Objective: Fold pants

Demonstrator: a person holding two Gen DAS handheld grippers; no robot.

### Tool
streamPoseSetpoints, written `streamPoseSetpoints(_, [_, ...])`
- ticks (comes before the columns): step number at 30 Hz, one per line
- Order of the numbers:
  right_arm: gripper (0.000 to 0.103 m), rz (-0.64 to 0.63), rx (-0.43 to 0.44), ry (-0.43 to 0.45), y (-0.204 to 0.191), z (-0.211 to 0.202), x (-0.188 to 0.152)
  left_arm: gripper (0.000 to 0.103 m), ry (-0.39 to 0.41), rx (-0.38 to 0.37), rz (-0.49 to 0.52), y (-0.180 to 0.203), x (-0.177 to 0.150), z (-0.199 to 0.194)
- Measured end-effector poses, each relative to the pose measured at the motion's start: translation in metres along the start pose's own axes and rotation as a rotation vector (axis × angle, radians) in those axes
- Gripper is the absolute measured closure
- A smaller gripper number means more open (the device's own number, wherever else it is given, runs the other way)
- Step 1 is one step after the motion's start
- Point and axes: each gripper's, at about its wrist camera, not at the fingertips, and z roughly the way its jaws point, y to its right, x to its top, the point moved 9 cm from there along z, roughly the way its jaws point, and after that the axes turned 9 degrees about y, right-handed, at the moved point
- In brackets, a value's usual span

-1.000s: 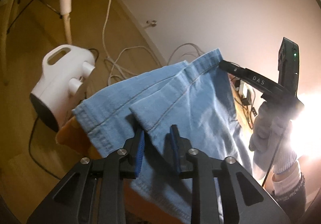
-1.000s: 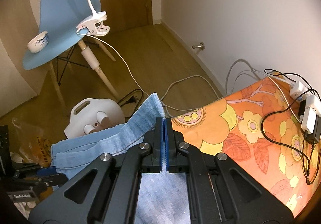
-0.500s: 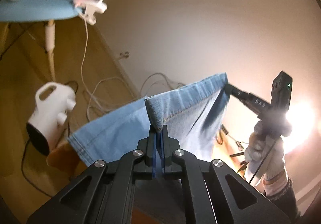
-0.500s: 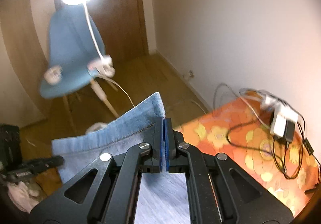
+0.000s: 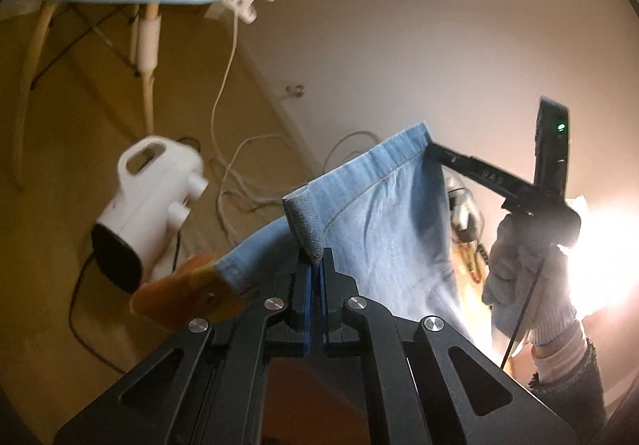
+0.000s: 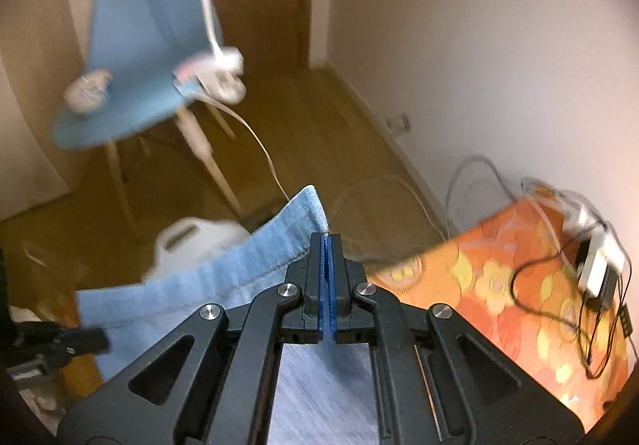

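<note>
Light blue denim pants (image 5: pixel 383 213) hang lifted in the air between my two grippers. My left gripper (image 5: pixel 315 257) is shut on a folded corner of the hem. My right gripper (image 6: pixel 327 241) is shut on the other corner of the pants (image 6: pixel 255 265). In the left wrist view the right gripper (image 5: pixel 433 149) shows at the right, held by a gloved hand (image 5: pixel 527 269), pinching the far corner. In the right wrist view the left gripper's tip (image 6: pixel 96 339) shows at the lower left on the hem. The lower part of the pants is hidden behind the gripper bodies.
An orange flowered cloth covers the table (image 6: pixel 499 281), with a power strip and cables (image 6: pixel 599 265) at its right. A white handheld appliance (image 5: pixel 147 205) lies on the wooden floor among cords. A blue chair (image 6: pixel 135 46) holds a cup (image 6: pixel 88 93) and a clip lamp (image 6: pixel 215 66).
My left gripper closed on the hem corner, and both grippers lifted the pants up off the table. The right wrist view has since tilted back down toward table and floor.
</note>
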Motion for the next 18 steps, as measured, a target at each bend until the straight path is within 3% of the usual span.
streamPoseSetpoints(4, [0.101, 0.040, -0.025, -0.079, 0.020, 0.033, -0.030, 0.101, -0.032, 0.017, -0.031, -0.012, -0.008, 0.017])
streamPoseSetpoints(9, [0.101, 0.003, -0.020, -0.132, 0.018, 0.061, -0.041, 0.101, -0.050, 0.049, -0.028, -0.020, -0.012, 0.028])
streamPoseSetpoints(11, [0.101, -0.009, -0.060, -0.127, 0.020, 0.062, -0.040, 0.101, -0.058, 0.060, -0.026, -0.023, -0.015, 0.030])
streamPoseSetpoints(15, [0.086, 0.105, -0.032, -0.081, 0.043, 0.025, -0.035, 0.101, -0.059, 0.075, 0.002, -0.023, -0.017, 0.027])
streamPoseSetpoints(18, [0.086, 0.154, -0.054, -0.033, 0.072, -0.032, -0.039, 0.101, -0.059, 0.083, 0.011, -0.022, -0.017, 0.026])
